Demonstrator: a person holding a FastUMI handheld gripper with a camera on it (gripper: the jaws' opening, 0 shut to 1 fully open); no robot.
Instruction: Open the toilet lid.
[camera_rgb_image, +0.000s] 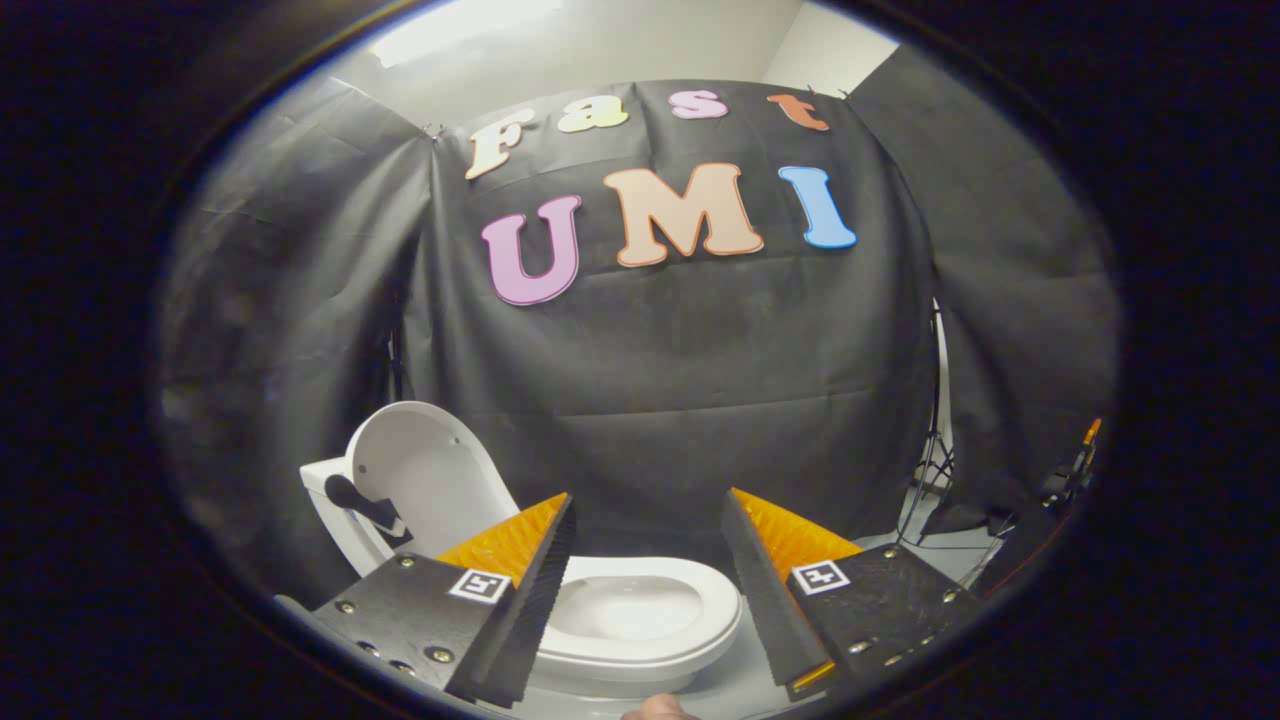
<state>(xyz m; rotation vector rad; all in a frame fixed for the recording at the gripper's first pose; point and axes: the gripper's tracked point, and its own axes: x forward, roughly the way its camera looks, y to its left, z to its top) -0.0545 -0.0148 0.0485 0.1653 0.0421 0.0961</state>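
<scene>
A small white toilet (640, 625) stands on the floor below and just beyond my fingers. Its lid (425, 480) is raised upright, leaning back against the white tank (325, 500) to the left, behind my left finger. The seat ring (700, 630) lies flat and the bowl shows open between my fingers. My gripper (648, 505) is open, with a wide gap and nothing between the fingers. It hovers above and in front of the bowl, touching nothing.
Black cloth walls close the booth behind and on both sides. A light stand tripod (930, 470) and some dark gear (1050, 500) sit at the right on the pale floor (930, 545). A fingertip (655, 708) of a hand shows below the toilet.
</scene>
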